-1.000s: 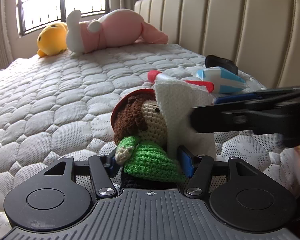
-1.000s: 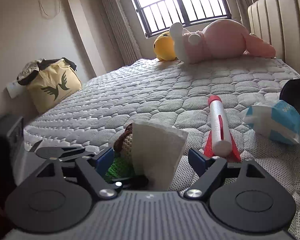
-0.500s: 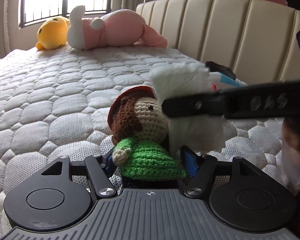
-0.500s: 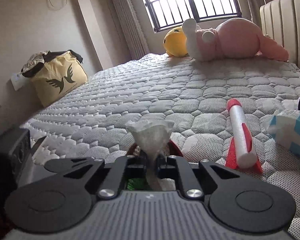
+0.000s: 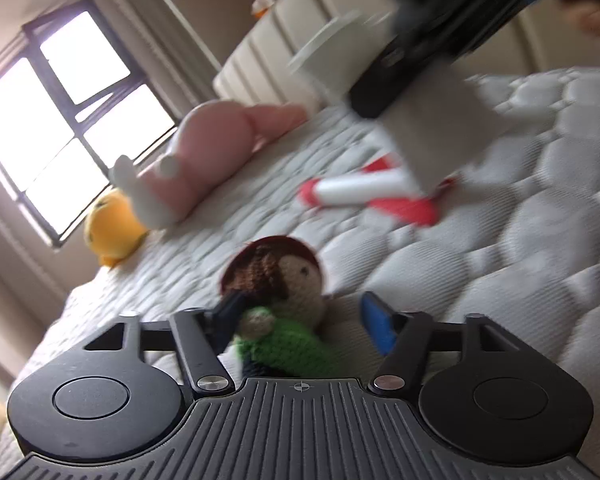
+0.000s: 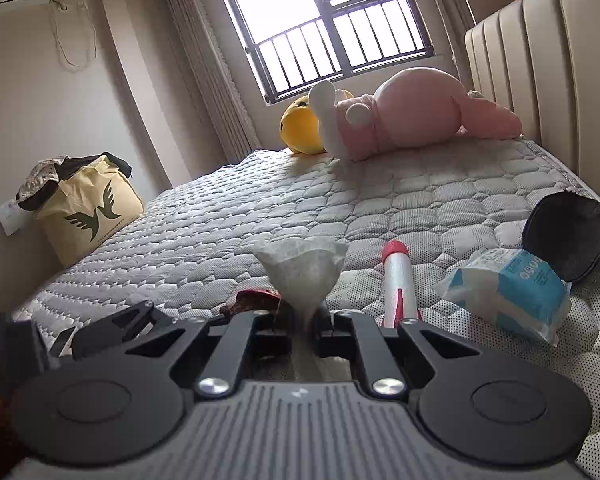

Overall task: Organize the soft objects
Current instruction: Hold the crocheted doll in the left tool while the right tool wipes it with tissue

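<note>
daylight from window [image 6: 324,28] (blown out) | left view motion-blurred | fisheye edges

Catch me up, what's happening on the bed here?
A person works two handheld grippers over the mattress. The right gripper is shut on a white tissue, lifted clear. The left gripper is open around a crocheted doll. A toy rocket and tissue pack lie nearby.

Black ribbed gripper body, 2 round discs, 2 silver screws, blue-padded jaws.
</note>
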Available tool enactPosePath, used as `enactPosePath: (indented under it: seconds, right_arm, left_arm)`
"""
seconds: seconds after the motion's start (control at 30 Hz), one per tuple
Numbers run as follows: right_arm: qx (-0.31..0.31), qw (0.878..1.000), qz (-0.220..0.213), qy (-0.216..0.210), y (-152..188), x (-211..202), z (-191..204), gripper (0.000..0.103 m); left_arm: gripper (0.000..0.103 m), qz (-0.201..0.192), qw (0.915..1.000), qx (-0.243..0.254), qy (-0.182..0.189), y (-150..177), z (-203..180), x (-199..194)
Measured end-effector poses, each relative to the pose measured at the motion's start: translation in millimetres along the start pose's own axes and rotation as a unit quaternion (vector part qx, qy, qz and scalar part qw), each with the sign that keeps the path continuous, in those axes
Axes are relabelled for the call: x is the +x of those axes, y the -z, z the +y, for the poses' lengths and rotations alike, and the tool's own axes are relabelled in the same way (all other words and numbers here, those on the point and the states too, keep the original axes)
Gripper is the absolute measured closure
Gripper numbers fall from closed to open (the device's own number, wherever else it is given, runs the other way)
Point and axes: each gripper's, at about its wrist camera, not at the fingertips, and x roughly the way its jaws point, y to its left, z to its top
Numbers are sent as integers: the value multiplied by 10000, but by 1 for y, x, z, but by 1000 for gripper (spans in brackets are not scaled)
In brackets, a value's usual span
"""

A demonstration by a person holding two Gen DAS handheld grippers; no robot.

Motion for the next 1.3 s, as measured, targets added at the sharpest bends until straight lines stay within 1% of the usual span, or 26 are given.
enactPosePath:
  seconds: [0.07, 0.13, 0.17, 0.2, 0.27, 0.3, 0.37, 0.43, 0.5, 0.53, 0.6, 0.63, 0.7, 0.77, 0.8, 0.83, 0.93, 1.0, 1.03, 1.1, 1.13, 1.2, 1.3]
  right_arm:
    - [-16, 10000, 55, -64, -2, 3, 2, 93]
    - [-61, 9996, 54, -272, -7, 6, 9, 93]
    - [-48, 9989, 67, -463, -10, 9, 14, 93]
    - [7, 9972, 129, -740, -12, 11, 19, 92]
    - [168, 9905, 435, -1297, -15, 28, 25, 92]
    - [186, 9876, 645, -1419, -14, 39, 29, 92]
    - [60, 9883, 983, -1167, -5, 58, 32, 92]
    - [-35, 9896, 1152, -861, 6, 65, 28, 92]
    - [113, 9897, 1176, -812, 14, 60, 17, 92]
    - [247, 9891, 1163, -863, 17, 56, 10, 92]
    - [452, 9878, 1183, -905, 24, 47, 0, 93]
    - [511, 9873, 1202, -901, 27, 44, -3, 93]
    - [515, 9880, 1194, -829, 34, 36, -7, 94]
    - [475, 9895, 1163, -719, 35, 27, -9, 93]
    - [446, 9903, 1143, -651, 35, 22, -10, 93]
    - [399, 9911, 1134, -563, 35, 17, -11, 92]
    - [244, 9927, 1157, -223, 34, 7, -15, 91]
    - [270, 9923, 1207, -54, 35, 5, -22, 91]
    - [314, 9921, 1213, 31, 35, 3, -26, 91]
    - [413, 9921, 1175, 163, 35, -2, -35, 91]
    - [457, 9928, 1087, 193, 33, -5, -37, 91]
    - [534, 9953, 800, 102, 22, -12, -38, 91]
    - [484, 9984, 243, -157, 0, -18, -27, 91]
  left_arm:
    - [18, -138, 9992, -111, 345, -3, -15, -10]
    - [15, -214, 9961, -308, 801, -5, -25, -19]
    - [12, -231, 9940, -400, 988, -6, -29, -23]
    - [10, -242, 9927, -481, 1083, -5, -31, -26]
    - [10, -255, 9915, -626, 1113, -2, -31, -31]
    - [10, -262, 9908, -698, 1128, -1, -31, -34]
    - [10, -220, 9897, -869, 1117, 3, -23, -38]
    - [10, -135, 9874, -1108, 1119, 11, -11, -42]
    - [9, -51, 9854, -1373, 1005, 20, 4, -44]
    - [9, -10, 9840, -1518, 931, 24, 12, -44]
    - [9, 98, 9771, -1944, 862, 30, 27, -36]
    - [9, 159, 9711, -2214, 876, 33, 34, -31]
    - [9, 215, 9533, -2802, 1106, 38, 47, -18]
    - [9, 212, 9413, -3073, 1380, 38, 52, -5]
    - [9, 205, 9373, -3135, 1509, 37, 52, 0]
    - [9, 181, 9357, -3128, 1621, 35, 49, 5]
    - [10, 106, 9356, -3015, 1832, 28, 37, 15]
    - [20, 104, 9376, -2930, 1870, 22, 28, 20]
    - [21, 102, 9386, -2887, 1888, 18, 23, 22]
    - [34, 151, 9406, -2815, 1890, 12, 15, 24]
    - [37, 184, 9424, -2762, 1878, 8, 12, 25]
    - [42, 216, 9478, -2625, 1798, 4, 9, 26]
    - [45, 249, 9500, -2569, 1757, 3, 10, 25]
